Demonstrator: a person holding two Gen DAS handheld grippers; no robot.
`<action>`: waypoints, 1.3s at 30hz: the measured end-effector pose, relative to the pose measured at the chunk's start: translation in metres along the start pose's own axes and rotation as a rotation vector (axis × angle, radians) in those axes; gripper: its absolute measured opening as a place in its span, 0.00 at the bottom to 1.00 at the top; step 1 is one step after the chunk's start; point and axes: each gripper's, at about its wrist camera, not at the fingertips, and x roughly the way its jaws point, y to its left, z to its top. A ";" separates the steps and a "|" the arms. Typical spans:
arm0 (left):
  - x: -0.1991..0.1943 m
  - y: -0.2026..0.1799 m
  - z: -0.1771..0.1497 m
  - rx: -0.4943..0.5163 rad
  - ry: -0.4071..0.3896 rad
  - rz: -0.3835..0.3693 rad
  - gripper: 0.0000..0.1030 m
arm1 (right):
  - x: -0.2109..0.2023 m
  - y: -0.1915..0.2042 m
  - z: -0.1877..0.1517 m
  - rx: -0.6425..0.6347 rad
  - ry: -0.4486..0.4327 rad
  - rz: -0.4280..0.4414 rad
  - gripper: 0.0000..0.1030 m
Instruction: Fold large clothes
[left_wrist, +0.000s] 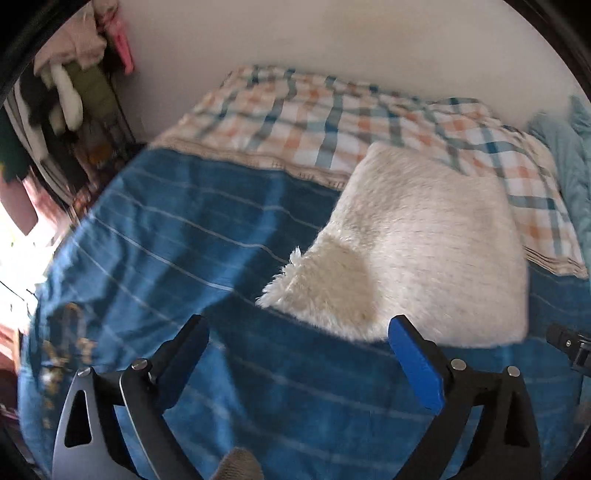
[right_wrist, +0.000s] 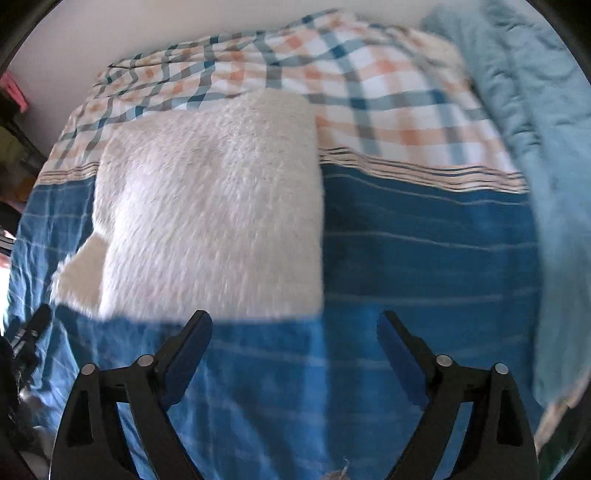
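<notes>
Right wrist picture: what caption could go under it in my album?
Open right tongs hover over the blue striped bedspread, just short of a folded fluffy white garment.

Daylight is blown out at the left wrist view's left edge, motion blur is smeared over the blue striped bedsheet (left_wrist: 177, 229), and edges are bent by fisheye.

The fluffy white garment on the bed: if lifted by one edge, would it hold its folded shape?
Probably not. The fluffy white garment looks soft and thick, so it would likely droop and unfold. Its loose corner flap already sticks out. The long pile probably grips well, not slippery.
</notes>
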 end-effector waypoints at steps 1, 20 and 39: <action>-0.007 0.001 0.005 0.005 -0.009 -0.001 0.97 | -0.016 -0.015 -0.013 0.003 -0.020 -0.028 0.93; -0.340 0.027 -0.004 0.146 -0.169 -0.114 0.98 | -0.459 -0.084 -0.197 0.106 -0.271 -0.114 0.93; -0.508 0.045 -0.050 0.115 -0.298 -0.163 0.98 | -0.689 -0.130 -0.318 0.074 -0.477 -0.079 0.93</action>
